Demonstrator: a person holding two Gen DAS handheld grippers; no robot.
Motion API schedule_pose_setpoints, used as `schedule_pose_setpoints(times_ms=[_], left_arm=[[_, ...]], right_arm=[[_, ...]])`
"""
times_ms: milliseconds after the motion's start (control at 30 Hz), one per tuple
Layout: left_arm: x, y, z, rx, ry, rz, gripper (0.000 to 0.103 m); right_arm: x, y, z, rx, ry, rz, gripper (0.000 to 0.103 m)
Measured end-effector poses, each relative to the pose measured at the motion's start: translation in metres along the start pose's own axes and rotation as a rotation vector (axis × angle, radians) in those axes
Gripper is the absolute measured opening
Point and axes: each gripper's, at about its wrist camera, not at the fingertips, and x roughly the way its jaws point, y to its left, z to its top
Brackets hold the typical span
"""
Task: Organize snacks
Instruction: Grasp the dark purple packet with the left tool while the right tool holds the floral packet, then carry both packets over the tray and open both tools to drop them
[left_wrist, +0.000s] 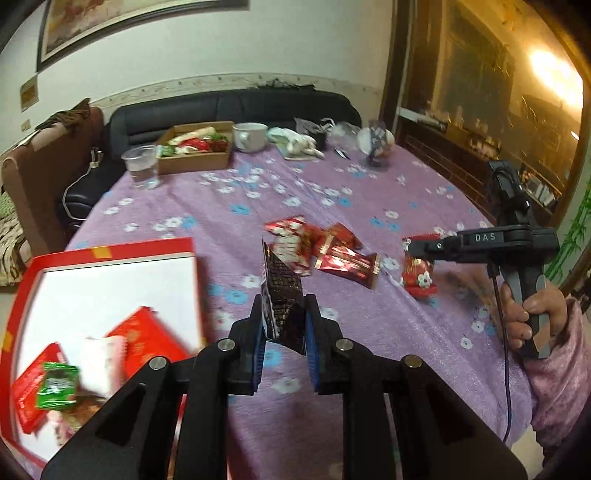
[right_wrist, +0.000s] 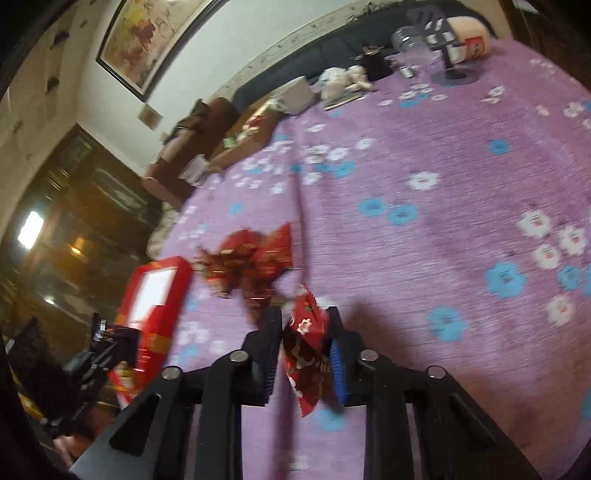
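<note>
Over purple cloth (left_wrist: 369, 192), crinkly dark packet (left_wrist: 279, 291) (foil)

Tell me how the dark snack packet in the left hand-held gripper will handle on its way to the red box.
The dark packet looks floppy: it creases and folds where the left hand-held gripper is shut on it. Its glossy foil may be slippery, so it could slide out. It probably weighs little, standing up from the pinch unsupported. The red box sits close by.

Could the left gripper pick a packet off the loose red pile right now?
Probably not yet: the left gripper has its jaws shut on a dark snack packet. The red pile lies open on the cloth ahead, with nothing across the path.
</note>
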Motion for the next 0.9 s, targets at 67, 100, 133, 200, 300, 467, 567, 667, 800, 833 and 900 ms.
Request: schedule_pose_setpoints(times_ms=[67,100,133,200,300,467,567,667,800,833,900], left_arm=[[-0.004,0.009,-0.001,-0.019,-0.008,0.001,0.016],[-0.006,0.013,-0.002,-0.026,-0.009,0.001,0.016],[-0.008,0.015,-0.003,-0.028,-0.009,-0.001,0.016],[-0.01,0.016,-0.006,-0.024,-0.015,-0.012,0.016],[-0.01,0.017,-0.009,-0.028,-0.015,-0.04,0.016],[-0.013,0.021,-0.012,-0.036,-0.022,-0.073,0.016],[-0.021,0.032,-0.014,-0.054,-0.038,-0.069,0.016],[-0.027,0.048,-0.015,-0.083,-0.048,-0.054,0.016],[-0.034,0.071,-0.017,-0.11,-0.063,-0.009,0.016],[-0.036,0.08,-0.018,-0.119,-0.062,0.01,0.016],[-0.038,0.094,-0.02,-0.129,-0.06,0.056,0.016]], right_arm=[[0.007,0.017,0.001,-0.033,0.008,-0.061,0.019],[0.012,0.027,0.001,-0.073,0.01,-0.151,0.019],[0.019,0.033,0.0,-0.091,0.021,-0.203,0.019],[0.029,0.033,-0.001,-0.072,0.056,-0.212,0.024],[0.036,0.032,-0.004,-0.07,0.088,-0.248,0.028],[0.04,0.04,-0.007,-0.072,0.056,-0.263,0.022],[0.031,0.049,-0.004,-0.043,0.021,-0.197,0.022],[0.035,0.064,0.001,-0.025,0.033,-0.097,0.021],[0.06,0.092,0.008,0.018,0.081,0.056,0.021],[0.068,0.102,0.008,0.005,0.089,0.064,0.021],[0.084,0.126,0.007,-0.024,0.113,0.09,0.021]])
